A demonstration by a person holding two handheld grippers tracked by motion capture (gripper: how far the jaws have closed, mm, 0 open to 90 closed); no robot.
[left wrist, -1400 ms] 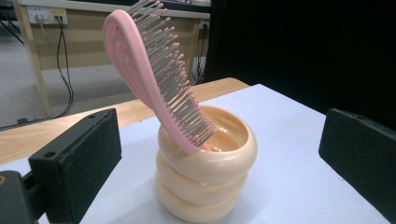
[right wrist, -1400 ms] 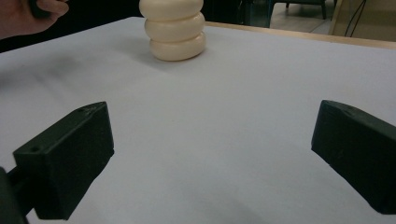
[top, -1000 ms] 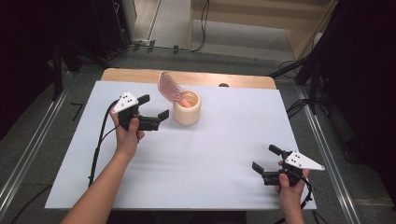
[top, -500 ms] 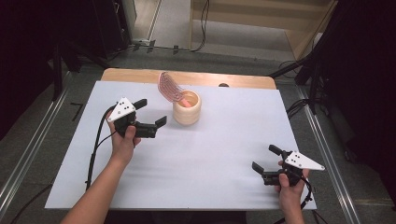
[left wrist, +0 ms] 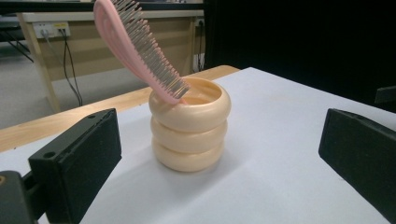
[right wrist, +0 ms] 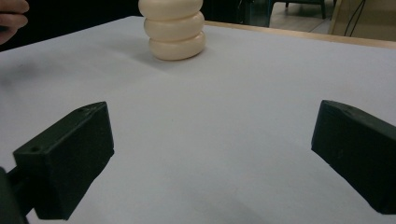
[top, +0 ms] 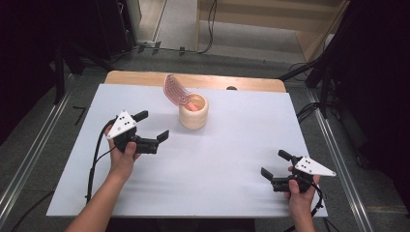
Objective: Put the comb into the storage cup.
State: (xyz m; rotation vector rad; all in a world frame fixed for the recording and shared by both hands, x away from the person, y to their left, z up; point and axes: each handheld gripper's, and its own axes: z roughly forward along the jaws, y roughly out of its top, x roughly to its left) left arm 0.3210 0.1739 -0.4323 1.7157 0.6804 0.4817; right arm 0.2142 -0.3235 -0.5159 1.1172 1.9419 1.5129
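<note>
2 hand-held grippers are over the bench [top: 227,164], both with jaws spread wide and nothing between them. The left hand-held gripper [top: 153,126] sits toward the bench's left edge, about midway along it, its jaws aimed at the cream ribbed cup [top: 193,115]; it is near the cup but apart from it. The right hand-held gripper [top: 274,164] is close to the bench's front right corner, well apart from the cup. The cup stands upright near the middle of the bench's far edge, on the white sheet. In the left gripper view, a pink hairbrush [left wrist: 135,44] stands in the cup [left wrist: 189,126], its lower end inside and its bristled head leaning out over the rim. The right gripper view shows the cup [right wrist: 173,29] far ahead across bare white surface.
</note>
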